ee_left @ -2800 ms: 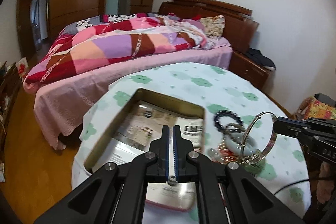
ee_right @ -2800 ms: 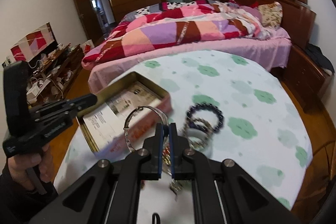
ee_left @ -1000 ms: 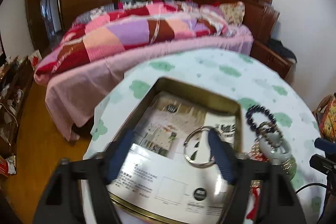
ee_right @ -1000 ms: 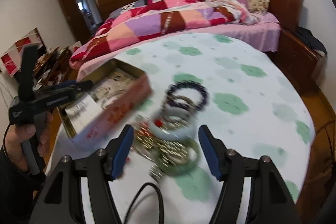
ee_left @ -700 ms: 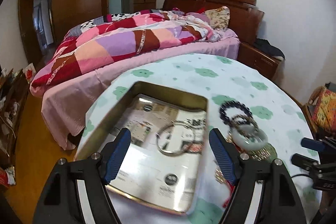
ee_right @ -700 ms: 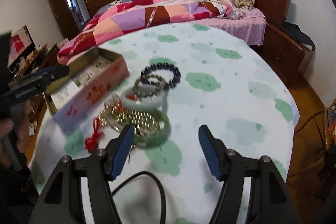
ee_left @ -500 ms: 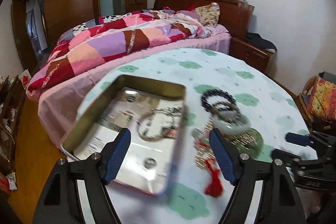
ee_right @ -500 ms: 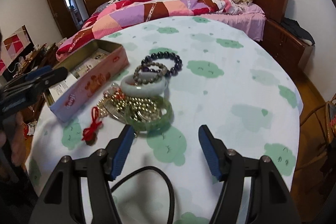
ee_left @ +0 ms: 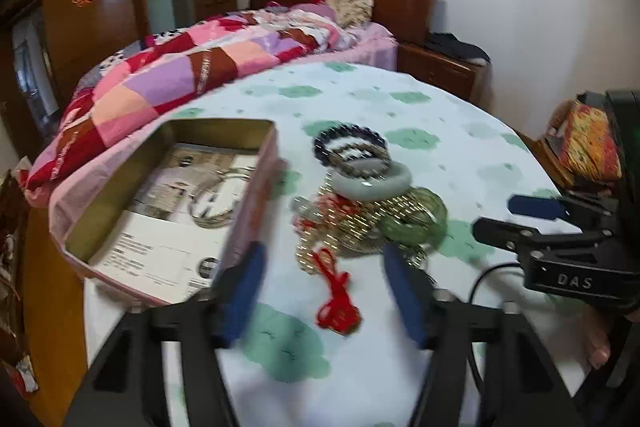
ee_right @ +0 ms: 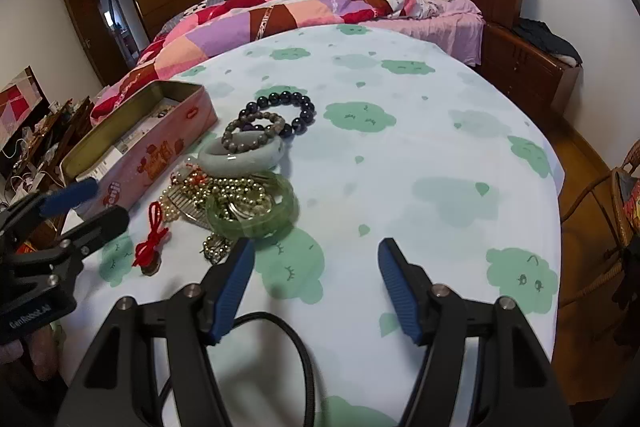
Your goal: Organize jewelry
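Note:
A pink tin box (ee_left: 256, 187) (ee_right: 152, 163) stands open on the round table, with a silver bangle (ee_left: 218, 203) lying inside on papers. Beside it lies a jewelry pile: a dark bead bracelet (ee_left: 348, 139) (ee_right: 296, 111), a grey bead bracelet (ee_right: 256, 131), a pale jade bangle (ee_left: 372, 183) (ee_right: 240, 155), a green bangle (ee_left: 416, 219) (ee_right: 256, 211), gold bead chains (ee_left: 348, 227) (ee_right: 216, 187) and a red knot charm (ee_left: 336, 291) (ee_right: 152, 239). My left gripper (ee_left: 324, 287) is open and empty, just short of the pile. My right gripper (ee_right: 316, 279) is open and empty, right of the pile.
The table (ee_right: 440, 147) has a white cloth with green clouds. A black cable (ee_right: 280, 347) loops near its front edge. A bed (ee_right: 320, 7) with a patchwork quilt lies behind. A wicker chair (ee_right: 608, 211) stands at the right.
The right gripper carried the silver bangle to the tin and released it there. Both grippers opened. The left gripper has swung right from over the tin toward the pile.

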Demonstrator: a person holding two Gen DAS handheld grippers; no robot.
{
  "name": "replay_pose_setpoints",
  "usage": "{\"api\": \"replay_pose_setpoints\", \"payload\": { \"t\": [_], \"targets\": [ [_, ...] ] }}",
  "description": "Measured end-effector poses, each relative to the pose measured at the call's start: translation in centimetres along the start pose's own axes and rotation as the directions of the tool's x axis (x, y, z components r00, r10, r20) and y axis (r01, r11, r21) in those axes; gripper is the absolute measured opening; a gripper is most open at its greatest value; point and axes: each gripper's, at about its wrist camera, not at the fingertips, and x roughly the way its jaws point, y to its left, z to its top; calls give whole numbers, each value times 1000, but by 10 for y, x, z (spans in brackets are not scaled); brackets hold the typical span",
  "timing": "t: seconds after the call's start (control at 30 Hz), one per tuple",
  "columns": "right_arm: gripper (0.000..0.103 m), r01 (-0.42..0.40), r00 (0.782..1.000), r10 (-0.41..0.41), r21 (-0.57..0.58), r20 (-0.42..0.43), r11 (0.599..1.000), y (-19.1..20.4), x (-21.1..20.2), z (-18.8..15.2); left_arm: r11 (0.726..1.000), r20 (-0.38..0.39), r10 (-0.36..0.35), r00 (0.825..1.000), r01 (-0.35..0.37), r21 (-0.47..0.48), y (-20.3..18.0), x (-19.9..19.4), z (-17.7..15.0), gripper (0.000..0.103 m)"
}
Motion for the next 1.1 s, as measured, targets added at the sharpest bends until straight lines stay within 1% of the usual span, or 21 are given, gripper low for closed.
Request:
{"api": "replay_pose_setpoints", "payload": {
  "t": [0.03,0.1,0.13,0.17,0.3,0.33,0.37,0.43,0.5,0.57,0.73,0.8,0.87,0.93,1.07,1.1],
  "targets": [
    [71,2,1000,-2,-3,1,1000,1,0,0,1000,-10,-9,1000,9,6,-2,2,-1,55],
    [72,3,1000,-3,-7,3,1000,2,0,-1,1000,-30,-26,999,26,13,-5,7,-4,55],
    [72,2,1000,-2,-10,2,1000,3,0,-1,999,-45,-38,998,39,14,-6,10,-6,51],
    [72,2,1000,-2,-10,2,1000,3,0,-1,999,-53,-47,997,48,14,-7,12,-7,46],
    [72,-1,1000,1,-5,7,1000,4,0,0,996,-112,-92,990,90,-20,-3,26,-12,41],
    [72,0,1000,0,-4,8,1000,4,0,0,994,-125,-105,987,102,-31,-2,29,-13,34],
    [72,-1,1000,1,-2,8,1000,4,0,0,993,-135,-114,984,110,-37,-1,31,-15,21],
    [72,-7,1000,7,2,9,1000,5,1,1,989,-151,-149,977,143,-49,0,35,-16,2],
    [72,-11,1000,11,2,13,1000,5,1,4,988,-141,-152,978,146,-48,0,33,-16,2],
    [72,-12,1000,12,-2,21,1000,7,0,7,988,-118,-153,981,149,-46,1,29,-14,0],
    [71,-24,999,24,1,24,1000,9,5,12,988,-58,-144,988,141,-58,8,16,-4,0],
    [66,-23,1000,23,5,9,1000,9,11,13,988,-47,-142,989,138,-64,11,15,0,0],
    [58,-33,999,33,19,-6,999,8,17,15,988,-39,-140,989,137,-70,14,16,4,0],
    [54,-40,999,40,33,-16,999,7,22,17,988,-35,-139,990,136,-75,16,17,4,0],
    [49,-78,996,80,79,-31,994,1,29,20,988,-27,-135,991,132,-78,19,14,5,0],
    [49,-70,997,73,80,-31,994,1,29,20,988,-24,-134,991,131,-81,21,13,5,0]
  ]
}}
